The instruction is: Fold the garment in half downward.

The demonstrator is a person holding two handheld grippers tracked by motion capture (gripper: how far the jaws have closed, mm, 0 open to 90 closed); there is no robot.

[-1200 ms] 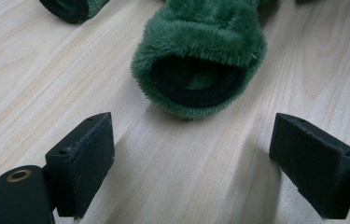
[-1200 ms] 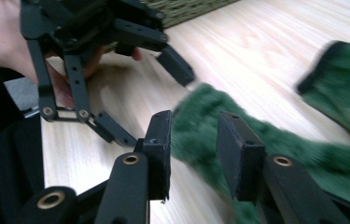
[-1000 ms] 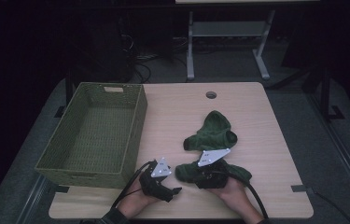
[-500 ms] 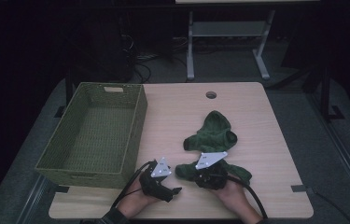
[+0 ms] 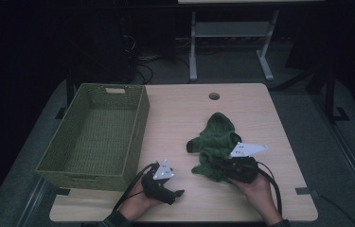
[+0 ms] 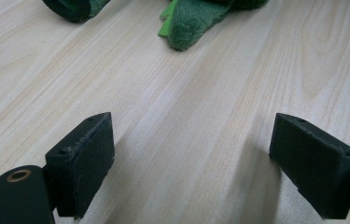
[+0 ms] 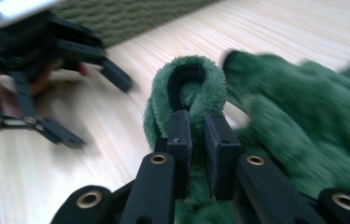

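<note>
Keep right gripper (image 7: 196, 135), just closed and pinching a fold of the green fleece garment (image 5: 217, 142) at its tips, firmly shut; lift toward wicker basket (image 5: 71, 158) beyond the idle, wide-open left gripper (image 5: 177, 191).

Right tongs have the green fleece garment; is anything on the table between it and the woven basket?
Only the left tongs, open and resting on the light wooden table by the green woven basket's near corner. The right tongs are shut on a fold of the dark green fleece garment; the tabletop farther back is bare up to the basket's wall.
</note>
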